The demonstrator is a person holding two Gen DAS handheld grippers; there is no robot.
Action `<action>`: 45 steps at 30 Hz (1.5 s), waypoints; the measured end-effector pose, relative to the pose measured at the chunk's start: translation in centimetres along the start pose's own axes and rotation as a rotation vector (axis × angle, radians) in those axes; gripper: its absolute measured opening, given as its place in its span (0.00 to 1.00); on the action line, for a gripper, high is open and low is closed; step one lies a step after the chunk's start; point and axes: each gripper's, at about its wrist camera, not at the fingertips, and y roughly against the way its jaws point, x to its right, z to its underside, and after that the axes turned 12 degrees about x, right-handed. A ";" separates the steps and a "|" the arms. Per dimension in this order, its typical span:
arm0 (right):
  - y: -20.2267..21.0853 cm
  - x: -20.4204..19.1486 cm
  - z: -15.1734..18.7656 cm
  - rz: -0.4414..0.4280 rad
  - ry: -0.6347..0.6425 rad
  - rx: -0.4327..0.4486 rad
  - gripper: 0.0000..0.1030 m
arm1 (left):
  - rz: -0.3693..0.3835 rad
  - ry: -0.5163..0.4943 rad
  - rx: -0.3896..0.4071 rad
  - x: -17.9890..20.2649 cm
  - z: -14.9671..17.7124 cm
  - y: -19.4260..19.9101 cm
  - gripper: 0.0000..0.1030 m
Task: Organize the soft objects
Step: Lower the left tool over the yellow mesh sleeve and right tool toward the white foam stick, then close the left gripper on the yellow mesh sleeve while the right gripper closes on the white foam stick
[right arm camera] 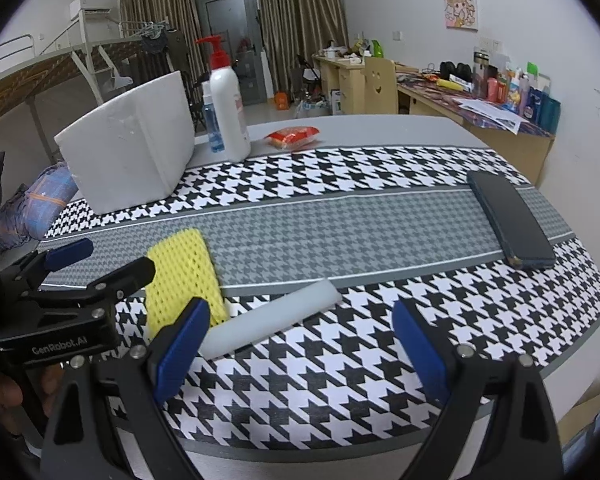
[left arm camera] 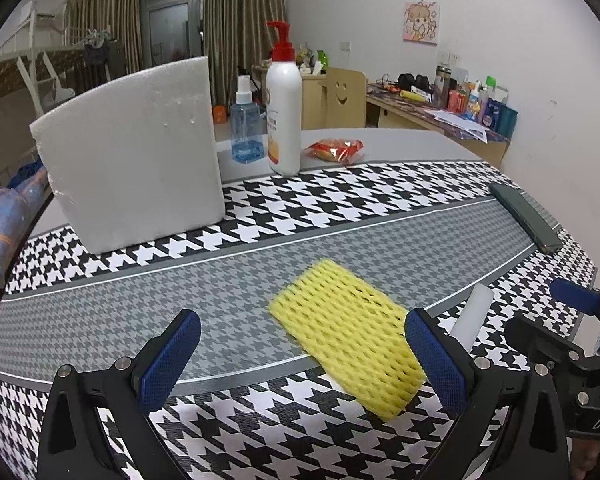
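Observation:
A yellow foam net sleeve (left arm camera: 344, 336) lies flat on the houndstooth runner (left arm camera: 260, 208), just ahead of my left gripper (left arm camera: 300, 356). That gripper is open, and its right pad overlaps the sleeve's near edge. A white foam roll (right arm camera: 268, 324) lies next to the sleeve (right arm camera: 182, 276), its near end by the left finger of my right gripper (right arm camera: 300, 344), which is open and holds nothing. The two grippers sit side by side: the left gripper (right arm camera: 104, 264) shows in the right wrist view and the right gripper (left arm camera: 548, 316) in the left wrist view. A large white foam block (left arm camera: 132, 152) stands upright at the back left.
A white pump bottle (left arm camera: 284, 112), a blue spray bottle (left arm camera: 246, 128) and a red snack packet (left arm camera: 334, 150) stand behind the runner. A dark flat case (right arm camera: 508, 220) lies at the right end. A bundled blue cloth (right arm camera: 32, 208) sits off the left table edge.

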 end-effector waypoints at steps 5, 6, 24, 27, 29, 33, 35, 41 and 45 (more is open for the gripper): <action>0.0 0.0 0.3 -0.012 -0.002 -0.003 0.92 | 0.000 -0.002 -0.015 0.3 0.1 -0.6 0.97; -0.1 0.1 0.3 -0.012 -0.003 -0.004 0.92 | 0.001 -0.004 -0.021 0.4 0.1 -0.8 0.96; -1.1 0.8 0.7 -0.017 -0.036 -0.028 0.92 | 0.070 0.006 -0.158 1.4 1.1 -3.5 0.64; -1.4 0.8 0.8 -0.021 -0.046 -0.033 0.92 | 0.080 0.011 -0.154 1.4 1.1 -3.6 0.62; -1.6 0.5 1.0 -0.028 -0.043 -0.037 0.92 | 0.089 0.011 -0.149 1.5 1.1 -3.6 0.58; -1.9 0.3 1.2 -0.029 -0.048 -0.041 0.92 | 0.124 0.015 -0.144 1.8 1.0 -3.8 0.36; -2.1 0.4 1.2 -0.025 -0.062 -0.048 0.92 | 0.158 0.028 -0.145 2.0 0.9 -4.0 0.22; -2.2 1.0 1.3 -0.021 -0.130 -0.062 0.92 | 0.175 0.037 -0.121 1.9 0.5 -3.7 0.14; -2.5 0.5 1.2 0.007 -0.133 -0.068 0.92 | 0.177 0.042 -0.094 1.1 0.2 -3.0 0.14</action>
